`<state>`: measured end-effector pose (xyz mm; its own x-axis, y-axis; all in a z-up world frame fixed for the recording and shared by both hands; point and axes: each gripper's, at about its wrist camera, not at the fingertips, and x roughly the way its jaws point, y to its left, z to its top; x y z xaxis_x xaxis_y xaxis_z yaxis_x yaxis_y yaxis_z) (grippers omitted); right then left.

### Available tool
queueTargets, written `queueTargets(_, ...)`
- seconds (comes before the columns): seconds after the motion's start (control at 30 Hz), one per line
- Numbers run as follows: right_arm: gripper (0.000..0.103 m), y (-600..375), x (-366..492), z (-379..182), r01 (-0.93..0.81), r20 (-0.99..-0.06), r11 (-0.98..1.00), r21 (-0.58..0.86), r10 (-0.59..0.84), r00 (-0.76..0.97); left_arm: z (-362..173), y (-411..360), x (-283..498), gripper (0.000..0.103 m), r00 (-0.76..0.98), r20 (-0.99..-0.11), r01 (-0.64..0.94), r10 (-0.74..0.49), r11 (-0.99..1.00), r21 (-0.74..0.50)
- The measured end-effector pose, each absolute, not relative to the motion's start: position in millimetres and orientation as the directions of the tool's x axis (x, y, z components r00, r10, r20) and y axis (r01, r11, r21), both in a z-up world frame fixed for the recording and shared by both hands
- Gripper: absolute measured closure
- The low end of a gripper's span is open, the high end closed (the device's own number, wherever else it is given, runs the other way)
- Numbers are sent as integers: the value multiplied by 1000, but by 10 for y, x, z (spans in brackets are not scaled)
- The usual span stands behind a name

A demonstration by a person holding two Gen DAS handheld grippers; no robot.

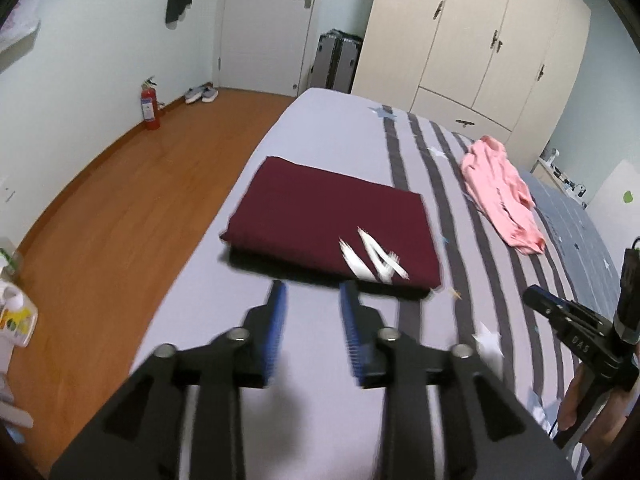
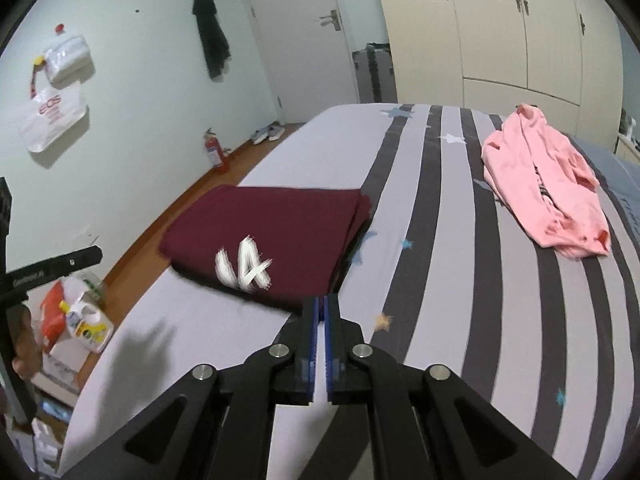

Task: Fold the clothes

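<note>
1. Left wrist view showed the left claw (image 1: 310, 294) wide and empty, just short of the folded maroon shirt (image 1: 332, 220) near the bed's (image 1: 320, 128) left edge.
2. Right claw (image 2: 321, 308) was pinched narrow, holding nothing, beside that shirt's near corner.
3. Pink top (image 2: 544, 184) lay crumpled toward the bed's far right; judged next: carry both claws there, spread wide, grip two shoulder points.

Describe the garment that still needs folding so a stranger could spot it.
On the striped bed, look toward the wardrobe side. The pink garment lies there in a crumpled heap, unlike the maroon garment, which is folded flat and bears white lettering.
</note>
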<state>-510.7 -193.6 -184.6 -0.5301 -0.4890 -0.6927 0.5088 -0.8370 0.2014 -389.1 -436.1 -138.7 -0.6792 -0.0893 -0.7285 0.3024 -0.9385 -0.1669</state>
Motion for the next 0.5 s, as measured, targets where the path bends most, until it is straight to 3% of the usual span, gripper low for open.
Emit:
queueTargets(0.07,65,-1811,-4885,-1774,513,-690,-838,185,-483,-540,-1331,-4129,-3658,55,-679,-726,314,-110,-937,-152)
queueTargets(0.17,38,-1571,-4524,-1651,523,-656,-831,188,-503,-563,-1233,-3749,-3253,45,-681,-720,340,-136,-929,-146)
queueTargets(0.3,36,-1237,-4080,-1492,538,-653,-821,190,-515,-555,-1082,-3291,-2748,27,-695,-700,364,-166,-920,-143)
queueTargets(0.37,29,-1086,-3897,-1418,547,-655,-818,179,-514,-555,-980,-3058,-2499,14,-714,-675,374,-187,-917,-142)
queueTargets(0.5,17,-753,-3485,-1224,564,-635,-807,174,-529,-562,-858,-2692,-2108,7,-739,-645,398,-195,-899,-185)
